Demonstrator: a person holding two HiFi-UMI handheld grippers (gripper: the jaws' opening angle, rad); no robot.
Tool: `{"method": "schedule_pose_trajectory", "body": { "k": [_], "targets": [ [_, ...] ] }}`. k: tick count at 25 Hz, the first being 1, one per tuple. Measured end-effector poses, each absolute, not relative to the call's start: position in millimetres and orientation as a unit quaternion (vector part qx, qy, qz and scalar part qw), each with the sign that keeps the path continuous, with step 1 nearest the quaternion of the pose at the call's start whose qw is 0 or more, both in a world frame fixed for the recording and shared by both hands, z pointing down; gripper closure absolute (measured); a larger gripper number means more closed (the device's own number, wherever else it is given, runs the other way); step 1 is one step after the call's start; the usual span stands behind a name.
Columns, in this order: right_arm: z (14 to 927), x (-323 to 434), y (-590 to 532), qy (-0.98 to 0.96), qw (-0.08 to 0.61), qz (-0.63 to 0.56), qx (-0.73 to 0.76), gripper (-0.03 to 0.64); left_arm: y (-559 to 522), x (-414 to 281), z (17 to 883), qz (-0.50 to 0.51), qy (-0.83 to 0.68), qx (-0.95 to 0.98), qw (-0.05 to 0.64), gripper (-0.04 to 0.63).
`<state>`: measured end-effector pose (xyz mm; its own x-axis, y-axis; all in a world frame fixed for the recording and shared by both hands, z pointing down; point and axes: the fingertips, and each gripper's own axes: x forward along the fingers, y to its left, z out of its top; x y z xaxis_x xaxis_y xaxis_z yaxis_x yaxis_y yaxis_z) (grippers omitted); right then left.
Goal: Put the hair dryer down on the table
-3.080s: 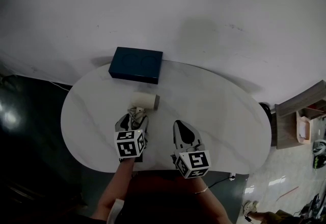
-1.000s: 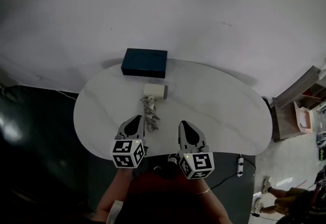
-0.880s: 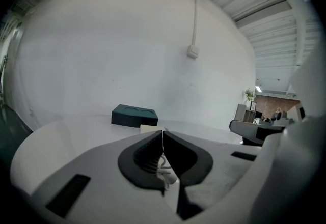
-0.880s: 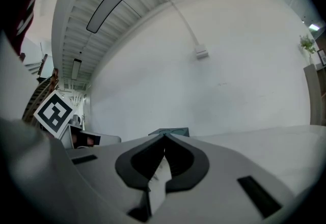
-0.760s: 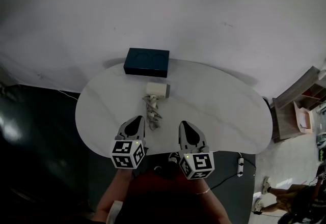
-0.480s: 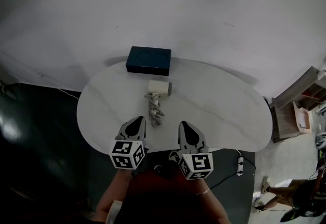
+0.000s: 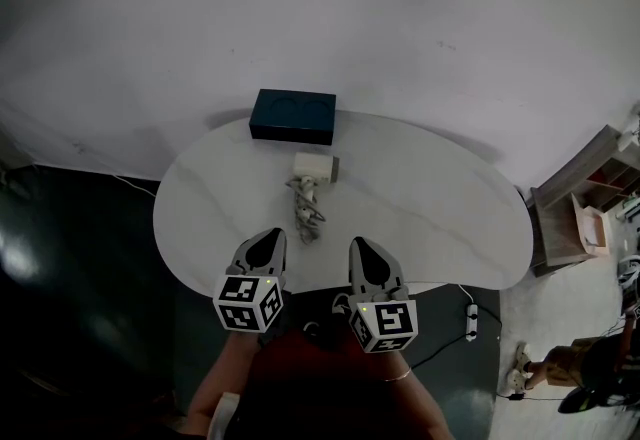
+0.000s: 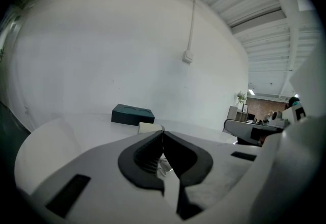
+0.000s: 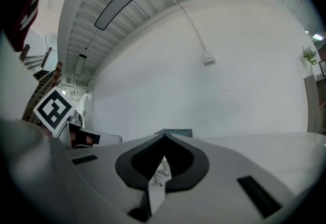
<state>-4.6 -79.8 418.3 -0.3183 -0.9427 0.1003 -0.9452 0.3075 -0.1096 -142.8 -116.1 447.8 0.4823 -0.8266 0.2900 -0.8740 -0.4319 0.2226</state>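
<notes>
Forearms come up from the bottom of the head view, side by side, each hand behind a marker cube. The left forearm carries the left gripper and the right forearm the right gripper. Both grippers point away from the person and nearly level. Their tips lie over the near rim of the white table, while the cubes hang off its edge.

At the far edge of the table sits a dark blue box. Its lid is on and bears two round hollows, so what it holds cannot be seen.

The hair dryer lies on the tabletop just in front of the box, a pale stubby body resting on its side. Its bunched cord trails from it toward the person. The cord ends between the two grippers, closer to the left one and apart from both.

In the left gripper view, the left gripper has its jaws pressed together with nothing held. The box and the hair dryer show beyond the tip.

In the right gripper view, the right gripper is likewise closed tip to tip and empty. A bit of the cord shows through the hollow behind the tips, lying on the table beyond. The box peeks over the jaws.
</notes>
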Motion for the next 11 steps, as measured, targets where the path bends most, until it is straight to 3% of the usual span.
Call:
{"method": "schedule_pose_trajectory", "body": {
  "k": [11],
  "targets": [
    [414.0, -8.0, -69.7, -0.810, 0.003, 0.065, 0.583, 0.603, -105.4, -150.0, 447.1, 0.062, -0.502, 0.845, 0.172, 0.571]
  ]
}}
